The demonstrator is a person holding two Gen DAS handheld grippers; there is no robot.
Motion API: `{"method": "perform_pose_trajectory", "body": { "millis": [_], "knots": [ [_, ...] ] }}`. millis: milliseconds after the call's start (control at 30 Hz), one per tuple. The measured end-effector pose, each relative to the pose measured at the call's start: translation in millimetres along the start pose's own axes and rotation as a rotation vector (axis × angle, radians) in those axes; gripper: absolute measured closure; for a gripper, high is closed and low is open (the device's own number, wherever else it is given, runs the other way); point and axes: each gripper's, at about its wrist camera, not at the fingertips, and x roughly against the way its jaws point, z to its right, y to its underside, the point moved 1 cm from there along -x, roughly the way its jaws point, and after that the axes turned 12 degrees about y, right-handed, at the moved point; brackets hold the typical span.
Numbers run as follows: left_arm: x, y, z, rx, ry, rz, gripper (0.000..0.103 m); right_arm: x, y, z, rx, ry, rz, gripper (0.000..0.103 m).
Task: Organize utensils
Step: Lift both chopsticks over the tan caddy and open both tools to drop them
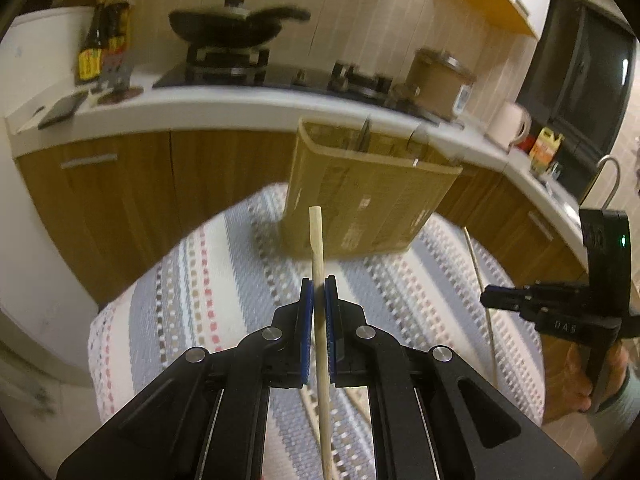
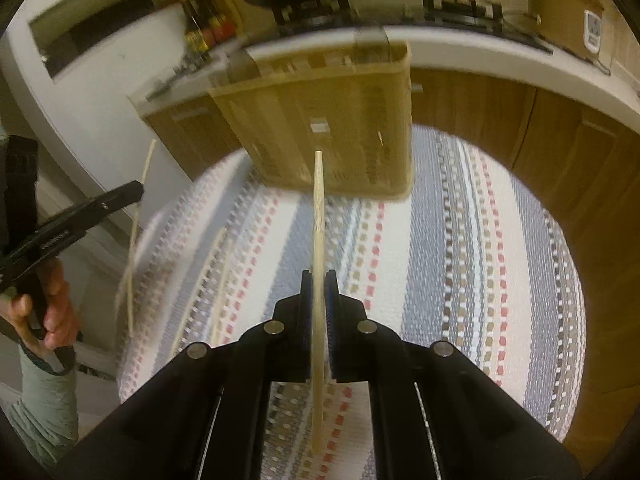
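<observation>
My left gripper [image 1: 319, 286] is shut on a pale wooden chopstick [image 1: 318, 248] that points up toward a wooden utensil holder [image 1: 360, 208] standing on the striped cloth. My right gripper [image 2: 319, 280] is shut on a second chopstick [image 2: 319, 208], its tip just in front of the same holder [image 2: 320, 120]. Both are held above the cloth. The right gripper also shows at the right of the left wrist view [image 1: 486, 298], with its chopstick [image 1: 486, 304]. The left gripper shows at the left of the right wrist view [image 2: 138, 190]. Two more chopsticks [image 2: 216, 276] lie on the cloth.
The round table has a striped woven cloth [image 1: 200, 288]. Behind it runs a white counter [image 1: 240, 100] with a wok [image 1: 236, 26] on a stove, sauce bottles [image 1: 102, 40], a brown cooker [image 1: 438, 80] and a white kettle [image 1: 512, 124]. Wooden cabinets stand below.
</observation>
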Motion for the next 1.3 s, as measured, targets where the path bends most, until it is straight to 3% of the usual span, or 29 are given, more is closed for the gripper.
{"method": "perform_pose_trajectory", "body": {
  "millis": [400,733,1133,1300],
  "knots": [
    [46.9,-45.0,49.9,-0.117,0.031,0.323,0.099,74.3,-30.4,-8.5,-0.051,-0.043,0.378,0.098],
    [52.9,-93.8,72.5,-0.212,-0.001,0.560,0.099,87.1,-75.8,-8.8,-0.088,0.001,0.604,0.098],
    [21.8,-144.9,49.8,-0.194,-0.044,0.714,0.099,66.1,-132.6,7.9,-0.141,0.115,0.761,0.098],
    [14.0,-159.5,44.6,-0.202,-0.085,0.772,0.099,55.5,-150.9,24.1,-0.206,0.083,0.782,0.098]
  ]
}}
